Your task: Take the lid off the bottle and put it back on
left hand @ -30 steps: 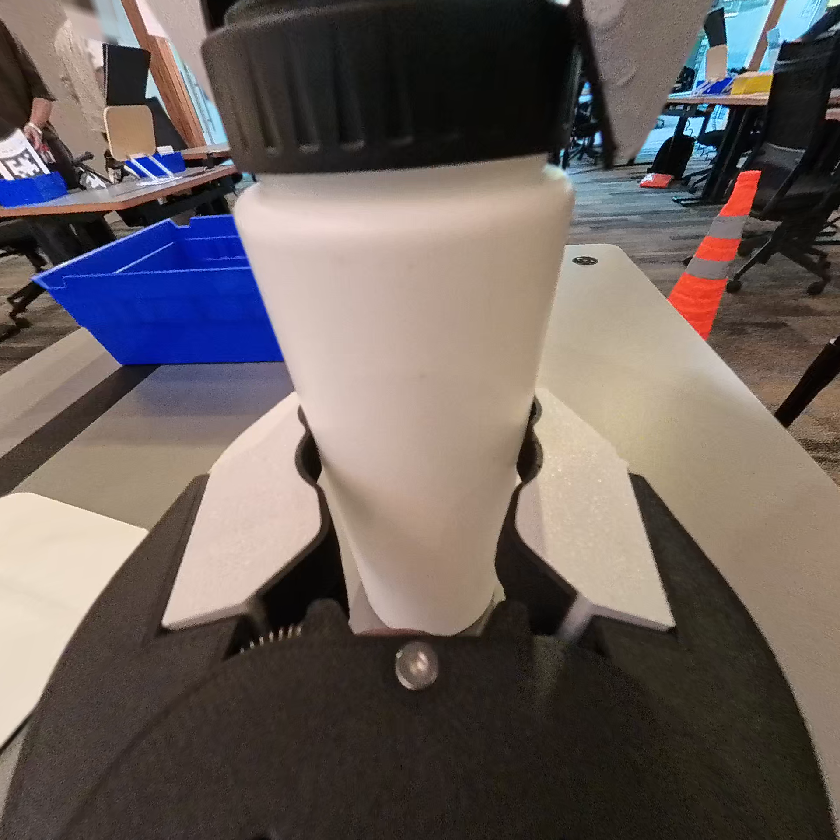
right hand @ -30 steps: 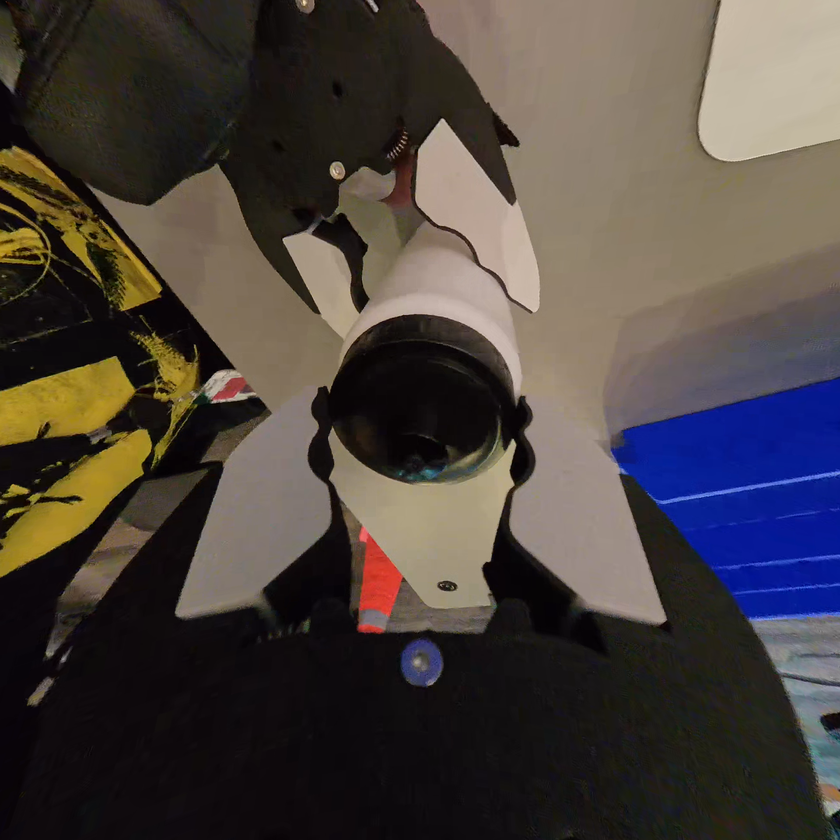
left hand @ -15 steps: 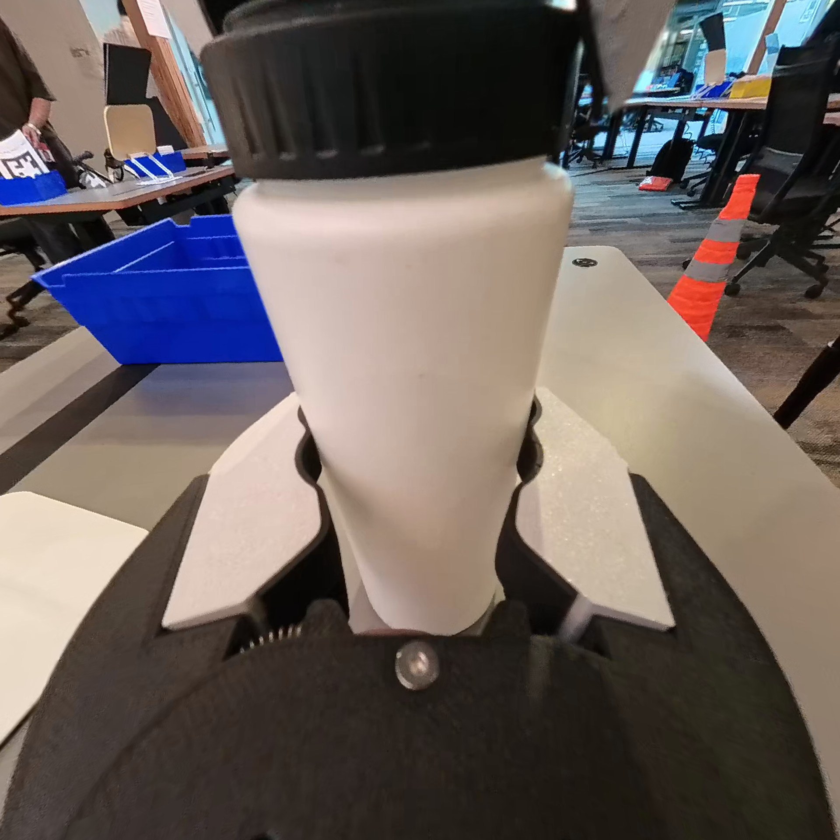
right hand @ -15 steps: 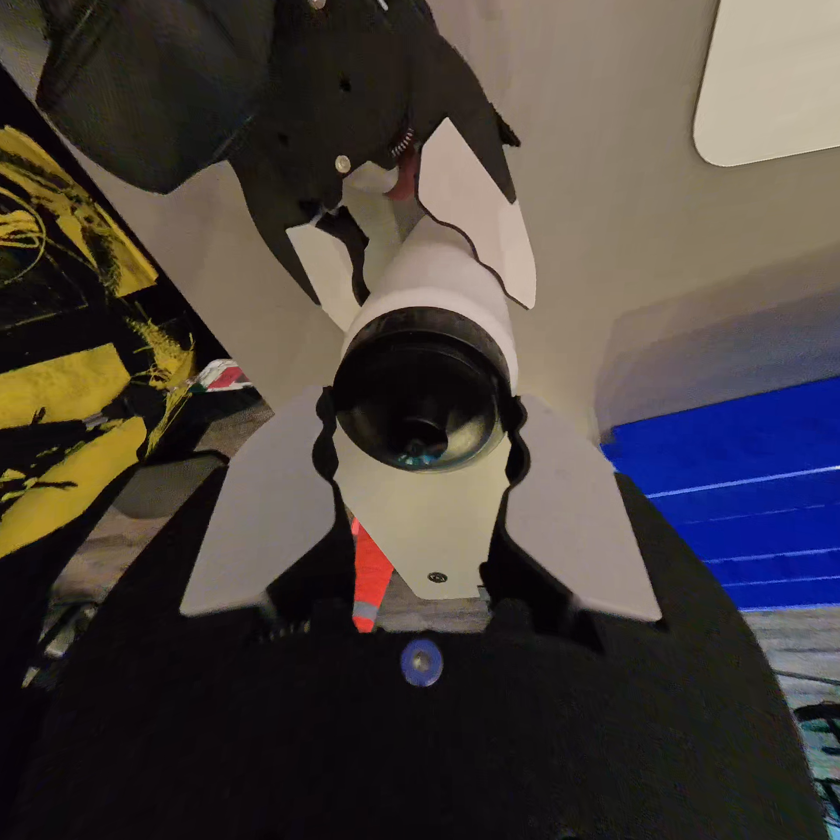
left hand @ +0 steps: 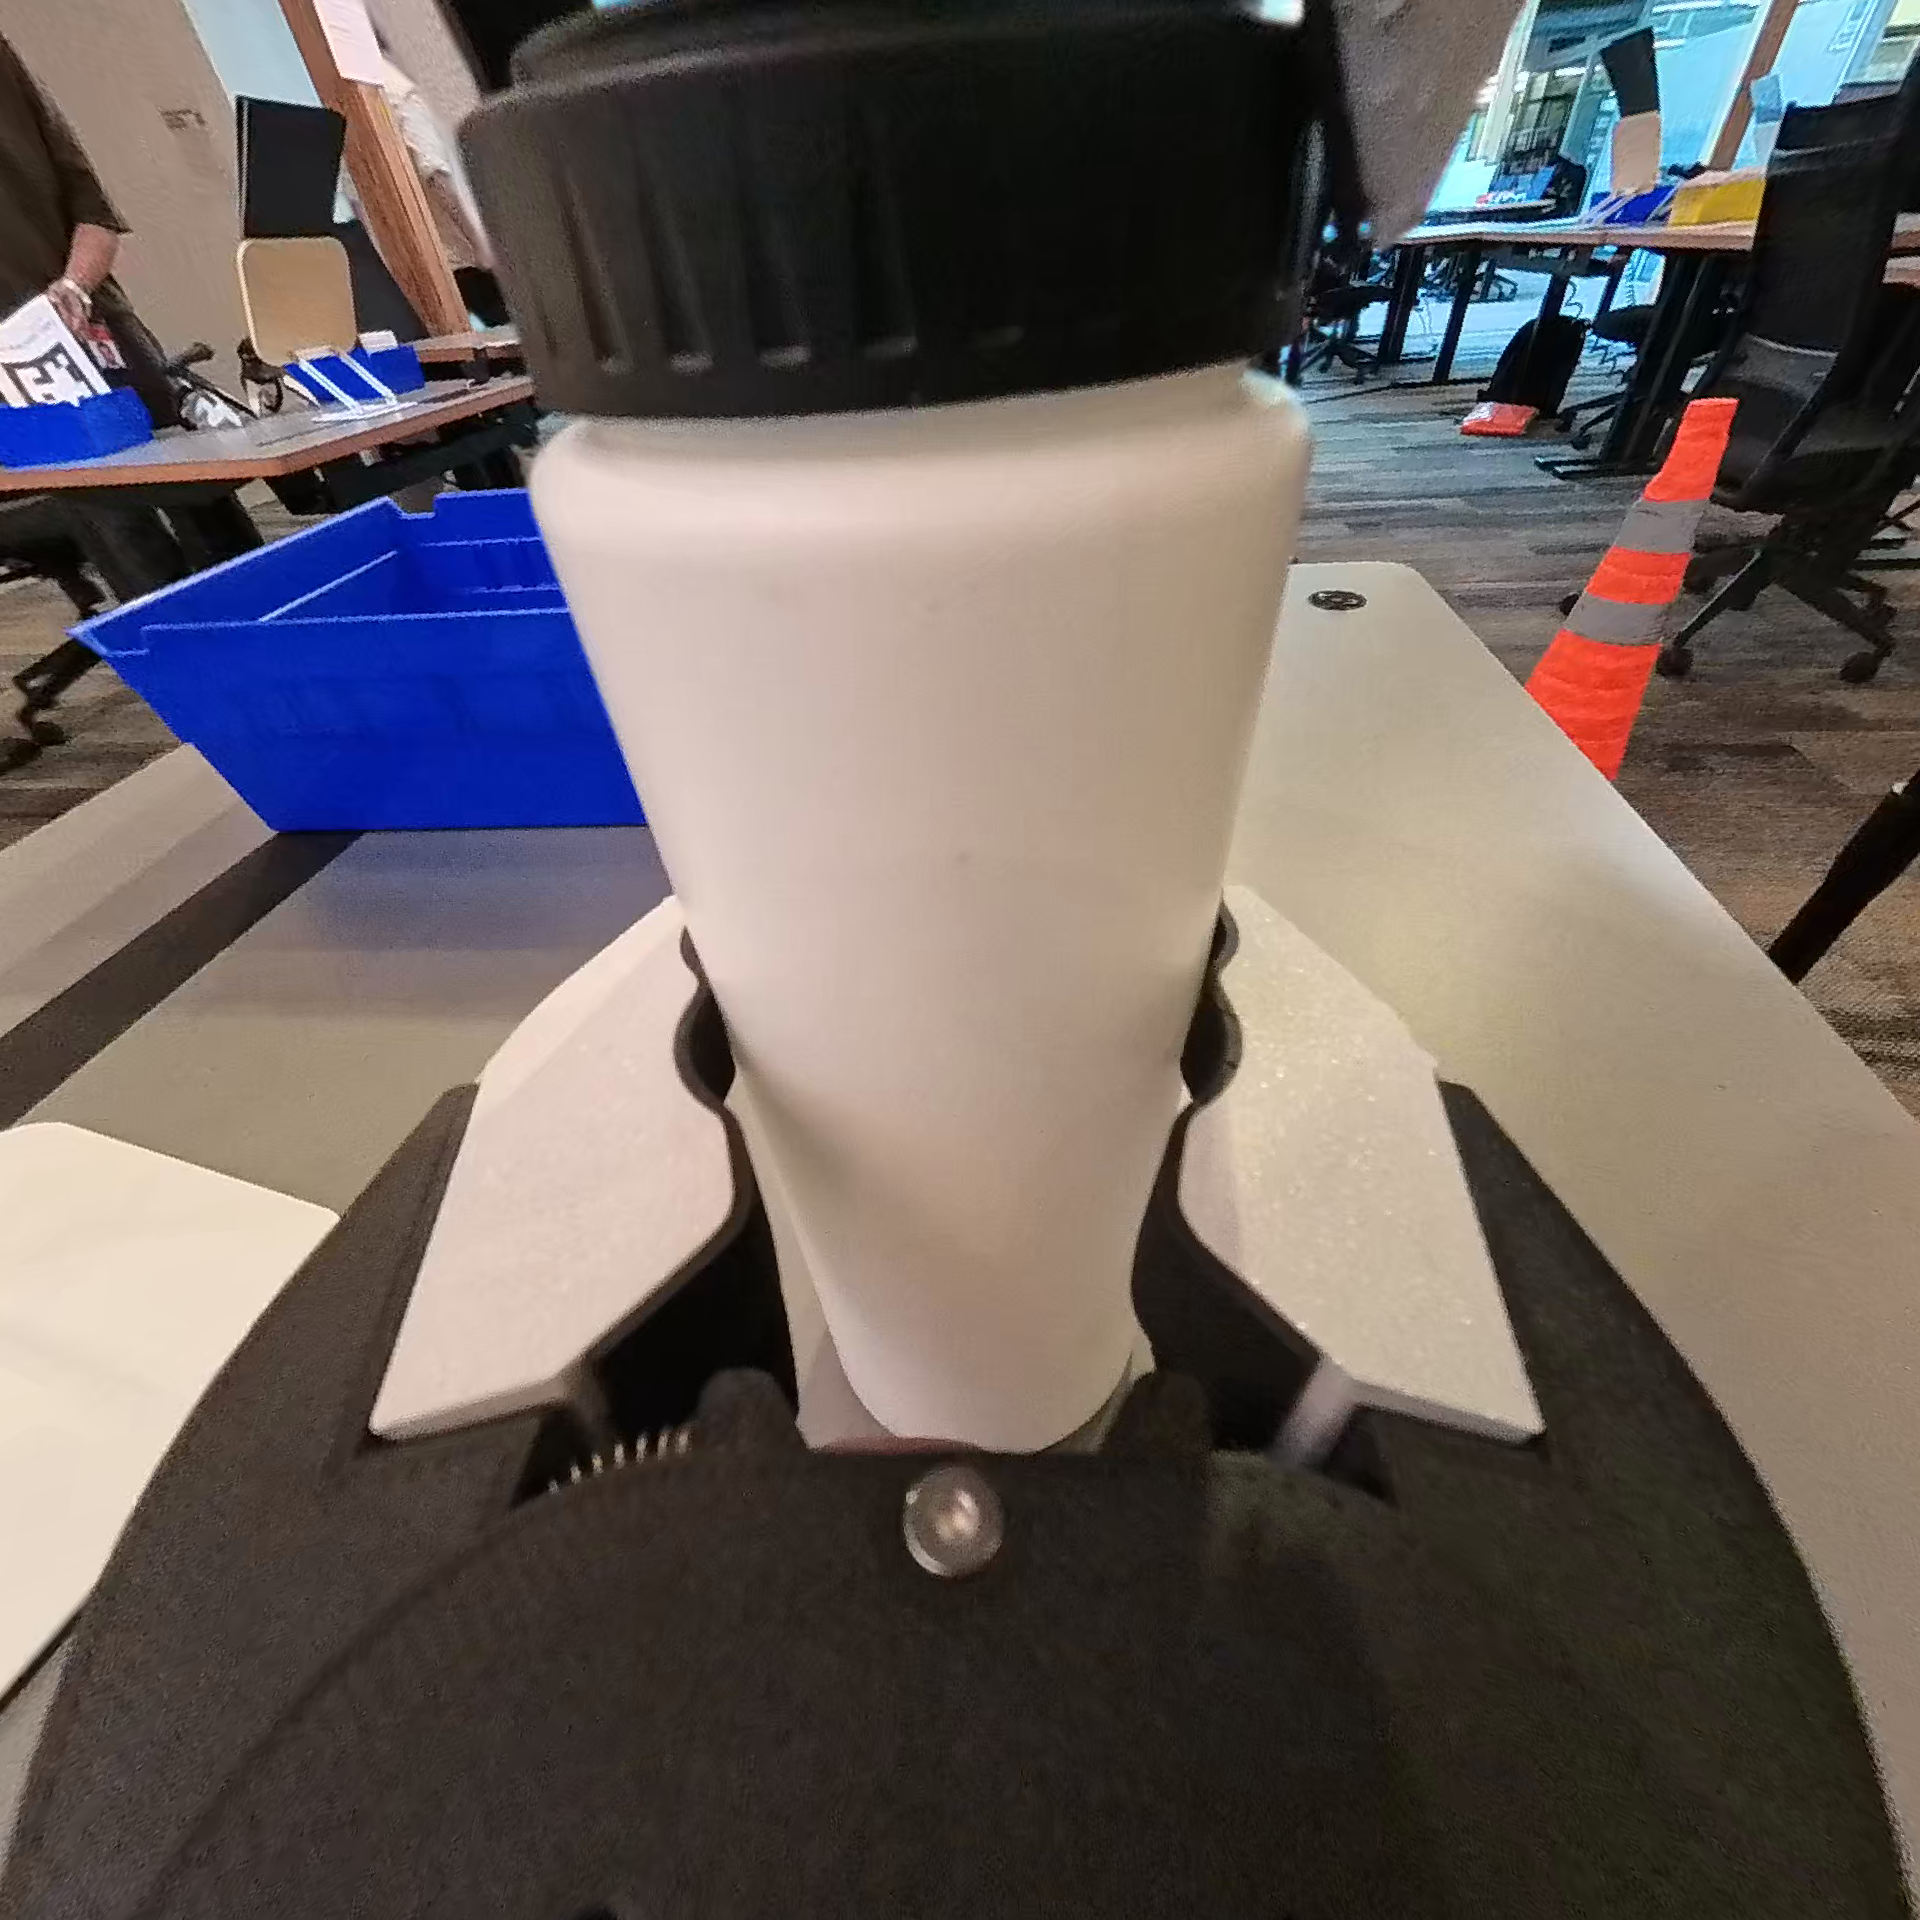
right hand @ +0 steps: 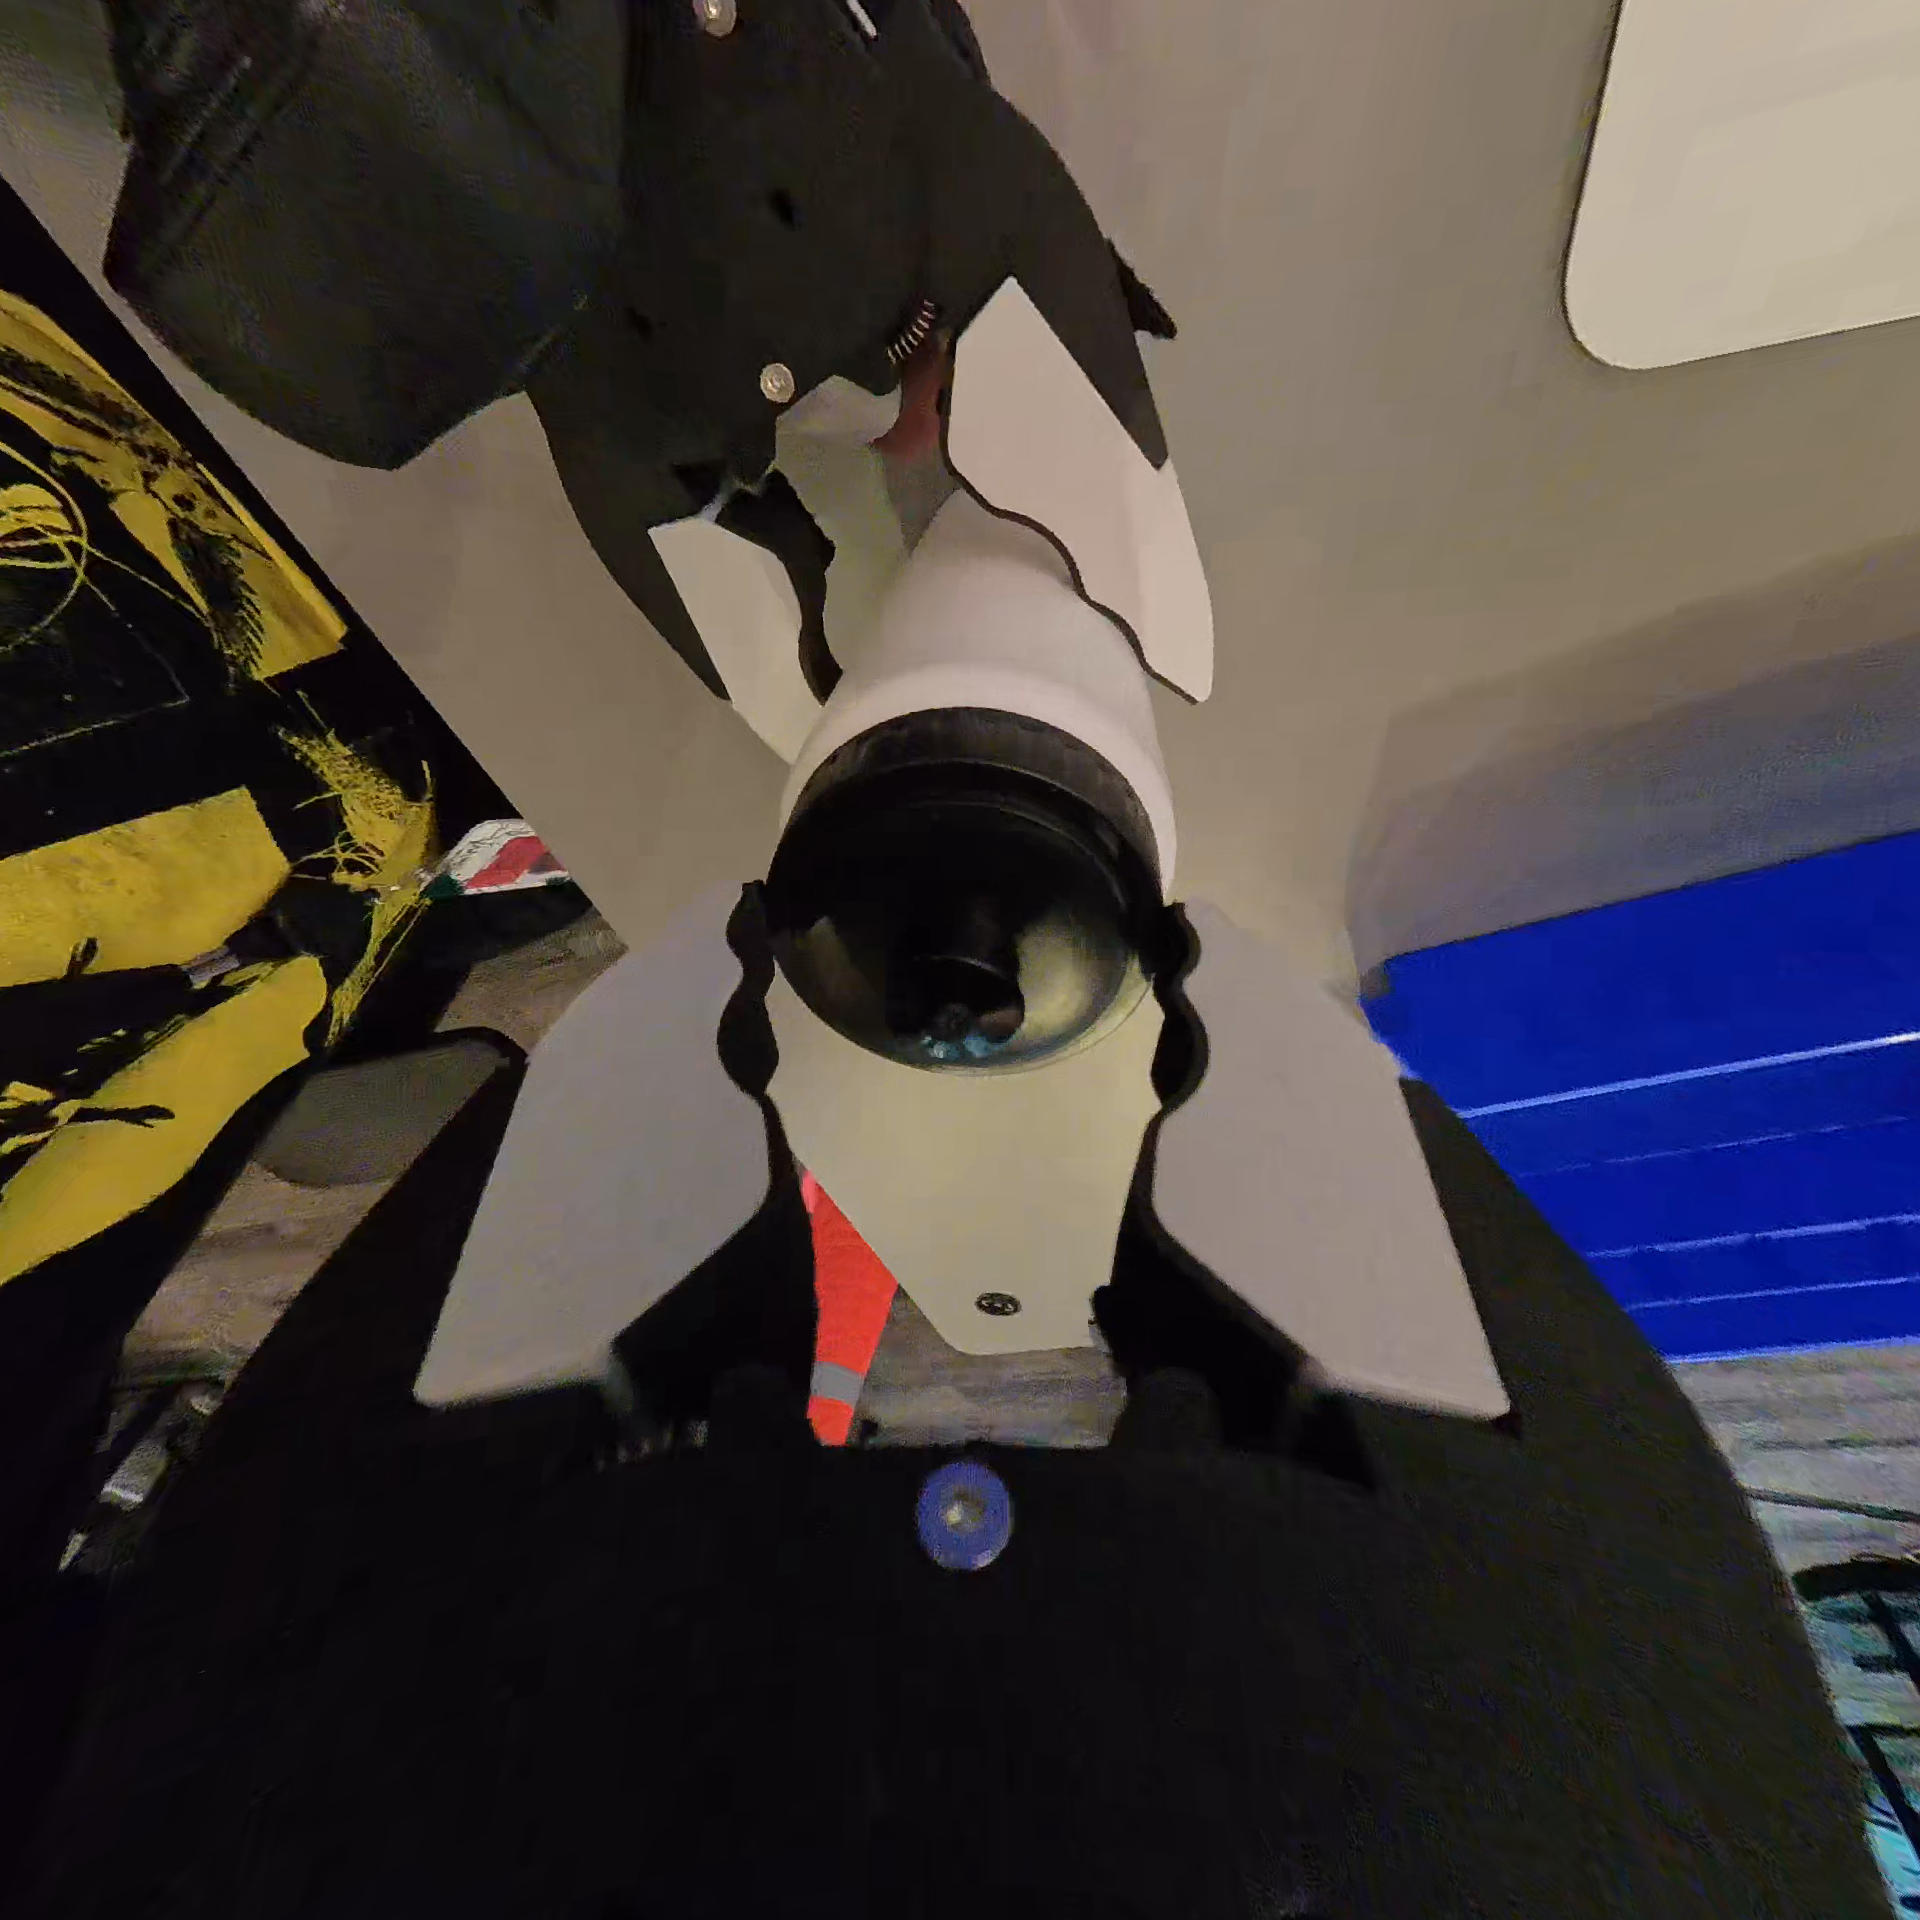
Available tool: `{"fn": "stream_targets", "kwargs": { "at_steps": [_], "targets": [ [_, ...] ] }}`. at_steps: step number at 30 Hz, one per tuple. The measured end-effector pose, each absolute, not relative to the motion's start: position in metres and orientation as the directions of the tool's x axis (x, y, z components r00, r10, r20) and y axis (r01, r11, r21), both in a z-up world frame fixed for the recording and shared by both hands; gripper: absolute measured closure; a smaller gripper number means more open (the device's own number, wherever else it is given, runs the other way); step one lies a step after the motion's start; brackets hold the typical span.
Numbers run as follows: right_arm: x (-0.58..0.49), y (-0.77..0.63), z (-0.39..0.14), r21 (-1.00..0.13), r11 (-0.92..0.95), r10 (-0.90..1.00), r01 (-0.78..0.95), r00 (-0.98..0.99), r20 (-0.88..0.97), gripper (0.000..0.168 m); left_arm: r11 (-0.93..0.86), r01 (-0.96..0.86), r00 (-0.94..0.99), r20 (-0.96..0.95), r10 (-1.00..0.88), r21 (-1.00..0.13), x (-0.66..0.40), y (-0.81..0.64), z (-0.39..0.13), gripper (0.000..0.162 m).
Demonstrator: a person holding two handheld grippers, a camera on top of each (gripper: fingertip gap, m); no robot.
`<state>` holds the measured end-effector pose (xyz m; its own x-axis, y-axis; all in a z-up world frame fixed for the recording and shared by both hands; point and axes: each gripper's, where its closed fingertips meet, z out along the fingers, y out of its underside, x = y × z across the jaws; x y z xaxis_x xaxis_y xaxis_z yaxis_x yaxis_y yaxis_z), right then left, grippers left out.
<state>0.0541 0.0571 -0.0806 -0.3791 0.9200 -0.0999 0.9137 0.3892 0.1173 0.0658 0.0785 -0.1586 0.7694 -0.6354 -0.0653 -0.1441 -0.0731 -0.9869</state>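
Observation:
A white bottle [left hand: 935, 779] stands upright over the grey table [left hand: 1455, 935], with a black ribbed lid [left hand: 883, 229] sitting on its neck. My left gripper [left hand: 956, 935] is shut on the bottle's lower body, one white finger on each side. My right gripper [right hand: 966, 904] looks down from above and its fingers [right hand: 623, 1143] clasp the lid [right hand: 956, 914] on both sides. One right finger [left hand: 1392, 104] shows at the top of the left wrist view. The left gripper [right hand: 966, 665] also shows in the right wrist view, around the bottle [right hand: 997, 644].
A blue bin [left hand: 395, 686] stands on the table behind the bottle to the left. A white board [left hand: 104, 1351] lies at the near left. An orange cone [left hand: 1631, 592] and office chairs stand on the floor to the right. A person in yellow-and-black clothing [right hand: 125, 831] is close by.
The right gripper has turned slightly around the lid, and the view past it has shifted a little. The left gripper and the bottle have hardly moved. The lid stays on the neck.

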Motion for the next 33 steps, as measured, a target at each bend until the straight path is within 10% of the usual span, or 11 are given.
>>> {"fn": "stream_targets", "kwargs": {
  "at_steps": [4,8,14,23,33],
  "targets": [
    [0.039,0.062,-0.074,0.079,0.664,0.743,0.743,-0.668,0.039,0.079,-0.076,-0.141,0.769,-0.061,-0.636,-0.987,0.066,0.078,-0.159,0.075],
    [0.047,0.055,-0.080,0.138,0.793,0.595,0.594,-0.803,0.037,0.098,-0.077,-0.144,0.771,-0.063,-0.634,-0.987,0.065,0.079,-0.159,0.075],
    [0.032,0.050,-0.080,-0.007,0.422,0.904,0.907,-0.421,-0.075,0.110,-0.078,-0.147,0.769,-0.064,-0.635,-0.986,0.066,0.078,-0.159,0.076],
    [0.046,0.064,-0.077,0.158,0.771,0.613,0.617,-0.786,0.077,0.087,-0.077,-0.137,0.764,-0.056,-0.643,-0.988,0.067,0.078,-0.159,0.076],
    [0.046,0.060,-0.082,0.064,0.456,0.890,0.888,-0.455,-0.021,0.098,-0.090,-0.137,0.769,-0.049,-0.638,-0.986,0.065,0.079,-0.161,0.076]
  ]
}}
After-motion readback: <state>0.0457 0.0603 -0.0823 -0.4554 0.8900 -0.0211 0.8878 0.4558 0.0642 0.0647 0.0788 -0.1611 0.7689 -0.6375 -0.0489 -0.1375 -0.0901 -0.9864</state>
